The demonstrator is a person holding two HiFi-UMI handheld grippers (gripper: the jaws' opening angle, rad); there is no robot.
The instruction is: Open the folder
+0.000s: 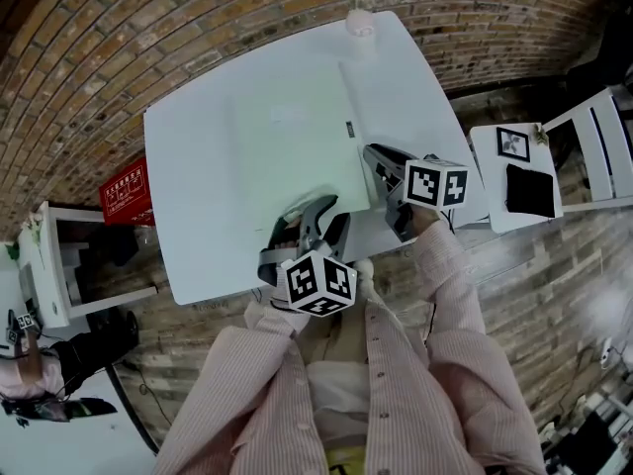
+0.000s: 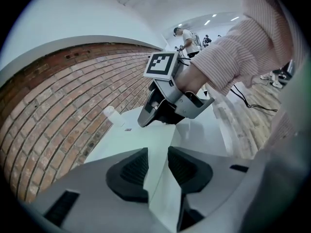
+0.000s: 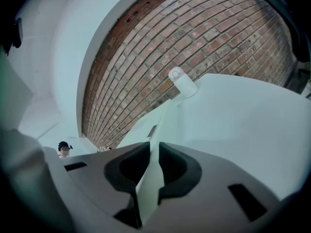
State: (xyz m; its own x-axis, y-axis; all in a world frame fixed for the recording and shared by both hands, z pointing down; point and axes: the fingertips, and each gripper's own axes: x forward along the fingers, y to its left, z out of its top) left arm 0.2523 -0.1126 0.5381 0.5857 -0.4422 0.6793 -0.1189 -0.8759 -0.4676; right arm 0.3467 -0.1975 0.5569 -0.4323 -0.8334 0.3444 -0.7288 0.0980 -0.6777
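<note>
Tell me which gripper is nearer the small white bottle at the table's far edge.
Right. The right gripper holds the folder's right edge, short of the bottle; the left gripper is at the folder's near edge, farther away.

White bench with two things on it.
A pale folder (image 1: pixel 292 156) lies across the middle of the bench (image 1: pixel 198 176), reaching its near edge; a small white bottle (image 1: pixel 360 25) stands upright at the far edge, just beyond the folder's corner.

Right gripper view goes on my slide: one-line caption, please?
The right hand-held gripper pinches the edge of the pale folder over the white table, brick wall behind.
</note>
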